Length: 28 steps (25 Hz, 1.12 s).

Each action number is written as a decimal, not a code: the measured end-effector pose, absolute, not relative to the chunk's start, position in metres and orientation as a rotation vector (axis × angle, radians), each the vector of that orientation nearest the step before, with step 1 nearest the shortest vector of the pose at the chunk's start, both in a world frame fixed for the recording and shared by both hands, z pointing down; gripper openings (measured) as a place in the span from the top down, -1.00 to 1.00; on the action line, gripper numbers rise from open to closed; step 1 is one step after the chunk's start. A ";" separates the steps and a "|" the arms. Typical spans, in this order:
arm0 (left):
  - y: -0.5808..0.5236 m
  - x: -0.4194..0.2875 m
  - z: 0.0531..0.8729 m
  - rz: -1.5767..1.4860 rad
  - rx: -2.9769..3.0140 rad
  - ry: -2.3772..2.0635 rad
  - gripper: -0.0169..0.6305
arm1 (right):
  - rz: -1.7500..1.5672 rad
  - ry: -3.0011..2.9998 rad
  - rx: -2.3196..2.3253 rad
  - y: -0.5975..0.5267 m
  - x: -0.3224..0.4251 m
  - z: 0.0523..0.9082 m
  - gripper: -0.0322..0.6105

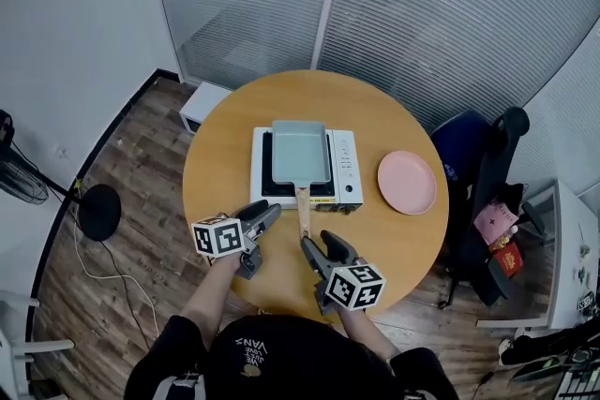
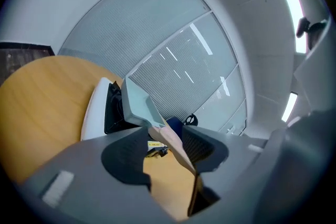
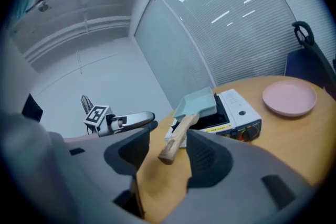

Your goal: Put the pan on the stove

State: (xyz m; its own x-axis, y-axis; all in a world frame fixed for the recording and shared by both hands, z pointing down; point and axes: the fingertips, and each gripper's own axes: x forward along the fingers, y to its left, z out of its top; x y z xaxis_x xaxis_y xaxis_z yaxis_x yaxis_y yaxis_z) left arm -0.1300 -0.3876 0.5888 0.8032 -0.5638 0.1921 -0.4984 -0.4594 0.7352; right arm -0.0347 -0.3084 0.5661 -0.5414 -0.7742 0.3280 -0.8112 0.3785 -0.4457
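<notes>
Both grippers hang over the table's (image 1: 225, 173) 6 o'clock edge. The left gripper (image 1: 272, 212) is at about 7 o'clock and the right gripper (image 1: 322, 243) at about 5 o'clock. Each has its jaws standing apart with nothing pressed between the pads. Seen through each pair of jaws, the wooden handle (image 1: 303, 206) lies just ahead, but neither gripper holds it.

The pan (image 1: 300, 153) already sits on the stove (image 1: 345, 166) near the table's middle, over the burner side, with its handle pointing to 6 o'clock. By my reading the placing is done, and all that is left is to draw the grippers clear.

Count:
- one pan
- one stove
- one pink plate (image 1: 407, 182), at 3 o'clock of the stove and apart from it
- one round table
- two grippers
</notes>
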 end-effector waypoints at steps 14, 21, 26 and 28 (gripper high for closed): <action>-0.318 -0.156 0.549 -0.036 2.400 -0.971 0.91 | 0.726 -2.564 1.495 -0.252 -0.054 0.553 0.81; -0.281 -0.155 0.549 -0.027 2.367 -1.067 0.91 | 0.729 -2.607 1.353 -0.225 -0.053 0.556 0.84; -0.252 -0.135 0.553 -0.002 2.327 -1.122 0.91 | 0.715 -2.618 1.256 -0.200 -0.037 0.557 0.85; -0.242 -0.126 0.552 -0.013 2.314 -1.144 0.91 | 0.711 -2.621 1.231 -0.191 -0.027 0.558 0.86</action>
